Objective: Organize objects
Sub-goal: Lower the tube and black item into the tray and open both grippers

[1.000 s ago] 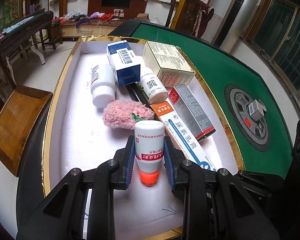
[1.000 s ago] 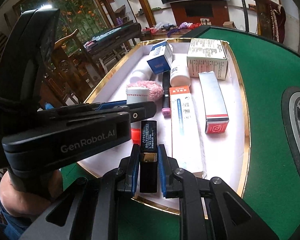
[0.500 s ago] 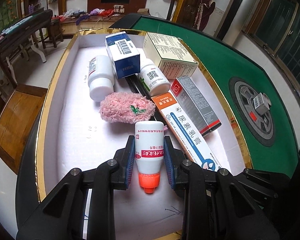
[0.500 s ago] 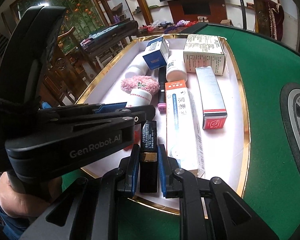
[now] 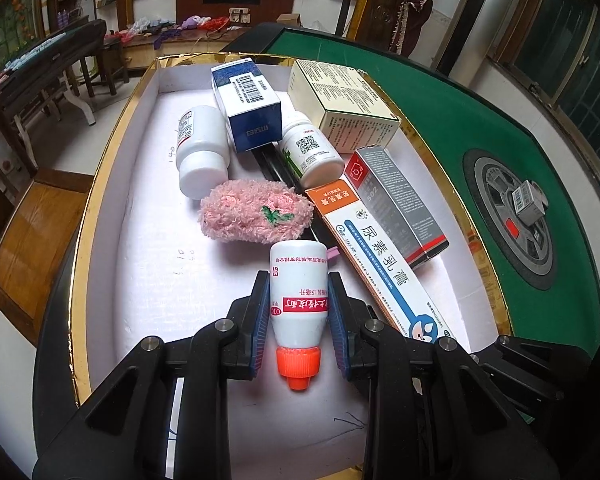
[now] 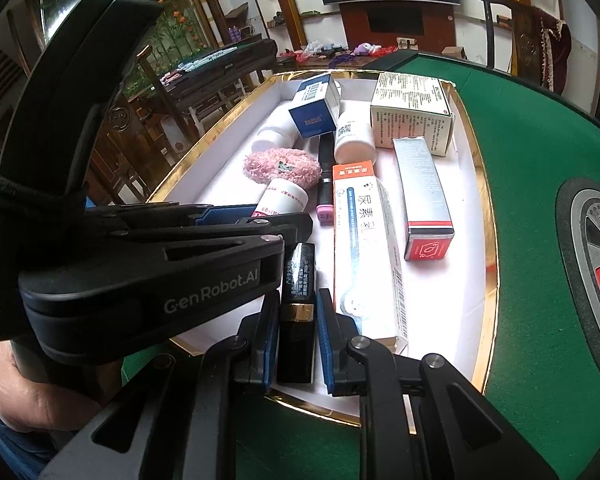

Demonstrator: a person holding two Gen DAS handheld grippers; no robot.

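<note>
table: green felt top (image 5: 440, 92), carries the tray; round dark hub (image 5: 512, 216) set into the felt off the tray's right edge
tray: white, gold rim (image 5: 85, 216), on the table's left part; holds every item below
cream box: big printed carton (image 5: 340, 104), tray's far right corner
long box: orange-and-white with blue stripe (image 5: 380, 264), runs along the tray's right side toward the near edge, touching the grey box
grey box: grey with red end (image 5: 396, 204), against the tray's right edge, just right of the long box
blue box: blue and white, barcode up (image 5: 246, 106), far edge of tray, centre
left gripper: (image 5: 299, 310) pinching the orange-cap bottle by its body, cap toward the camera, over the tray's near part
right gripper: (image 6: 298, 334) pressed together on the black tube, at the tray's near edge
pink pouch: fluffy, green mark (image 5: 256, 214), tray centre
white bottle: lying, cap toward camera (image 5: 200, 148), left of the blue box
QR bottle: white, lying (image 5: 312, 150), between blue box and cream box
orange-cap bottle: white, red label (image 5: 299, 288), between the left gripper's pads
black tube: gold band (image 6: 298, 300), held upright-ish along the fingers
</note>
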